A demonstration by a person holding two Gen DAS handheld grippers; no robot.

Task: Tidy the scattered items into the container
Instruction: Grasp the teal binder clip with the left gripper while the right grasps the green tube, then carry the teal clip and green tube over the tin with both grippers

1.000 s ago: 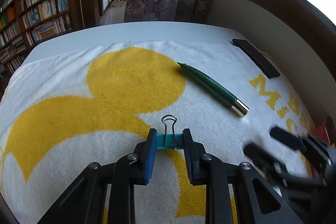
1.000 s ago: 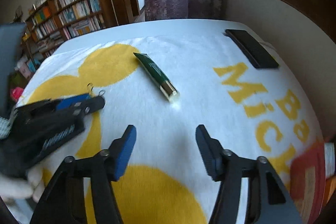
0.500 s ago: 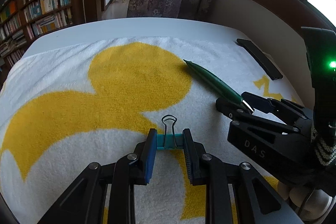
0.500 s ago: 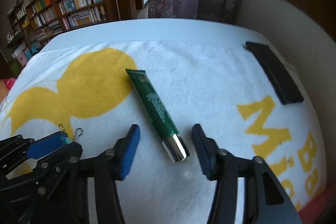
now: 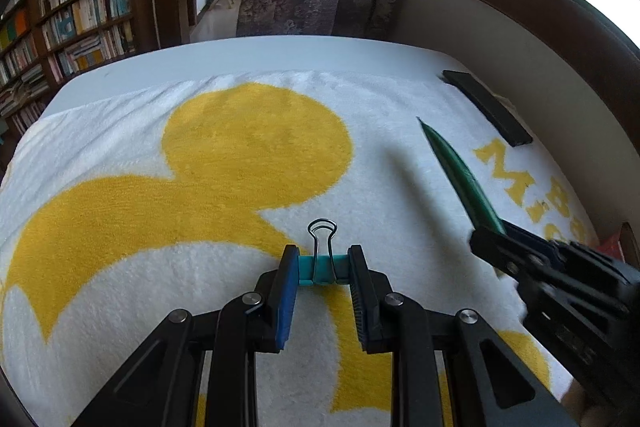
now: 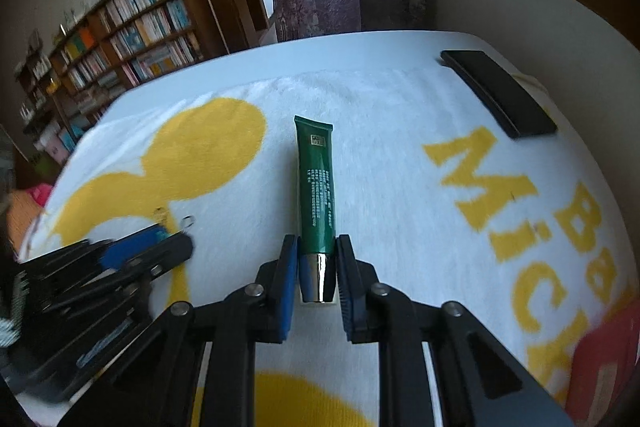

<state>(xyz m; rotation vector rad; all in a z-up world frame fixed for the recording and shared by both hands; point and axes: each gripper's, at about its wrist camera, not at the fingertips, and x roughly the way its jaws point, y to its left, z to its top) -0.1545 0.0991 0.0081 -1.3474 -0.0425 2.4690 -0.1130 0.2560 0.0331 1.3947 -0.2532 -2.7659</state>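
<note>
Fingers: left gripper (image 5: 323, 267) clamped on teal binder clip (image 5: 322, 265); right gripper (image 6: 317, 269) clamped on green tube (image 6: 317, 187).
Tube: soft, light; held near its stiff cap, 6 o'clock end.

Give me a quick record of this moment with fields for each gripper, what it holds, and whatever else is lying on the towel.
left gripper: jaws shut on teal binder clip, wire handle pointing forward
right gripper: jaws shut on green tube at its silver cap end
green tube state: raised off the towel, casting a shadow in the left wrist view
surface: white and yellow towel
other item: black flat bar, far right, near wall
container: not in view
</note>
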